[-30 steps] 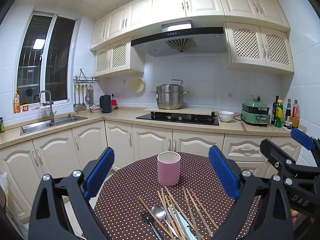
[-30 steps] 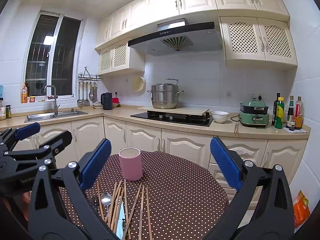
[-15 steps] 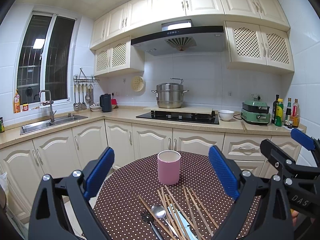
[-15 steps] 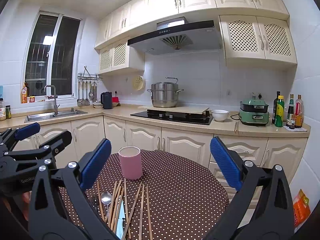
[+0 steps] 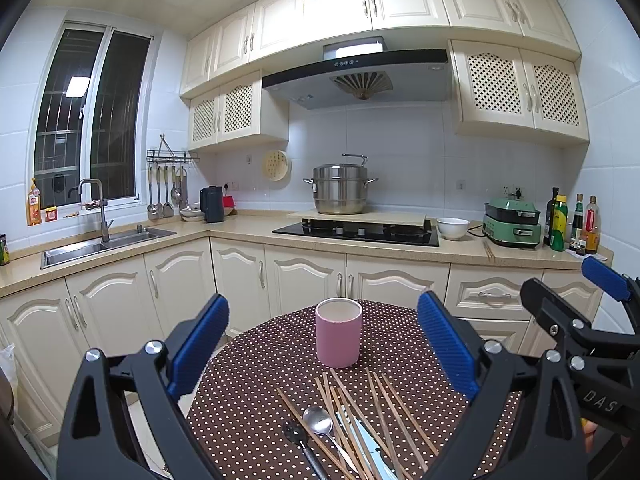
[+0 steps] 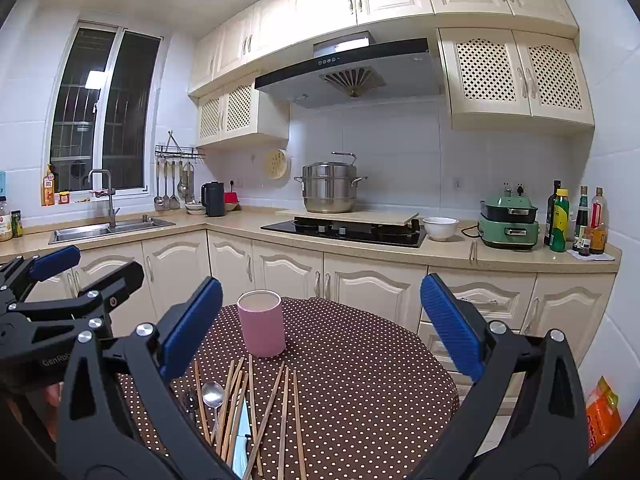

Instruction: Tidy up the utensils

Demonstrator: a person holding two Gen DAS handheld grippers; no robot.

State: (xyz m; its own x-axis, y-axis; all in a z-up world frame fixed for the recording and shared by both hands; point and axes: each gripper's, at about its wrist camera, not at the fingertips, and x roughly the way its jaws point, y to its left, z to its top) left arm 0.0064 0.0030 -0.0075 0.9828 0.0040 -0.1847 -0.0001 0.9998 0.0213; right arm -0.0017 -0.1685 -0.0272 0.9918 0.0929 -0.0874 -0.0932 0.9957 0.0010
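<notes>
Two grippers, the left gripper [image 5: 322, 354] and right gripper [image 6: 322, 330], hover with jaws wide apart, holding nothing. Wooden chopsticks [image 5: 372, 416], a spoon [image 5: 318, 420] and perhaps a knife lie at the tabletop's [image 6: 360, 360] near edge; the pink cup [image 5: 339, 332] stands upright toward its far edge.

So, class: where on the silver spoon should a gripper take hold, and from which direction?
Grip the silver spoon on its thin handle just behind the bowl, coming straight down from above. It lies flat on the dotted tablecloth, chopsticks crowd its right side, so jaws should straddle the handle crosswise.
</notes>
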